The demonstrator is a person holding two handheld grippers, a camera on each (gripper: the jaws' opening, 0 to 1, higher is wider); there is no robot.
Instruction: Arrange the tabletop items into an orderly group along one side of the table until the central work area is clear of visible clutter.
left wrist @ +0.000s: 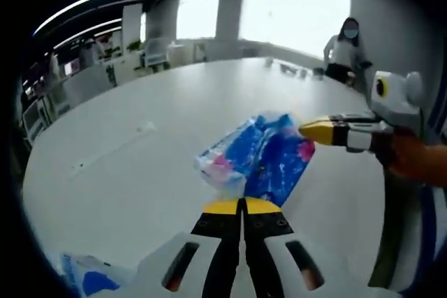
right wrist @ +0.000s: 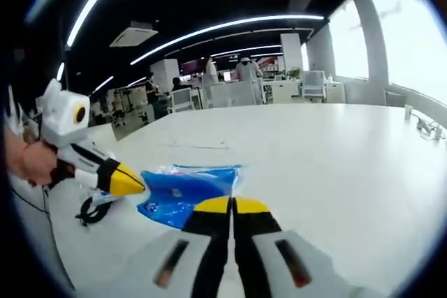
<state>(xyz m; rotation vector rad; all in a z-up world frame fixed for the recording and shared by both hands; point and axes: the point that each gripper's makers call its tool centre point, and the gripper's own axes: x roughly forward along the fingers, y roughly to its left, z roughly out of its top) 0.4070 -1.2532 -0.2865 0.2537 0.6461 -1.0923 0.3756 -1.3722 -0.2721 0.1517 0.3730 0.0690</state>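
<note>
While both tools press in on it from two sides, the blue packet (left wrist: 262,155) lies flat on the big white counter (left wrist: 140,102), out on its open top and not at an edge. The left tool (left wrist: 243,204) has its yellow tips pressed together right at the near edge of the packet, and it looks pinched on the wrapper, though the grip itself is hard to see. The right tool (left wrist: 307,130) comes in from the side with its yellow tips also together, touching the far corner of the packet, and whether it holds any wrapper cannot be told. In the right gripper view, the same blue packet (right wrist: 185,193) sits just past the right tool (right wrist: 230,204), with the left tool (right wrist: 129,181) at its other end and a person's hand (right wrist: 28,162) holding it. A second blue and white wrapper (left wrist: 87,277) lies near the counter's close edge. A few small things (left wrist: 290,68) sit far off by the window. So the tidy-up looks only just begun: nothing is lined up along a side yet, and the packet has to go there.
</note>
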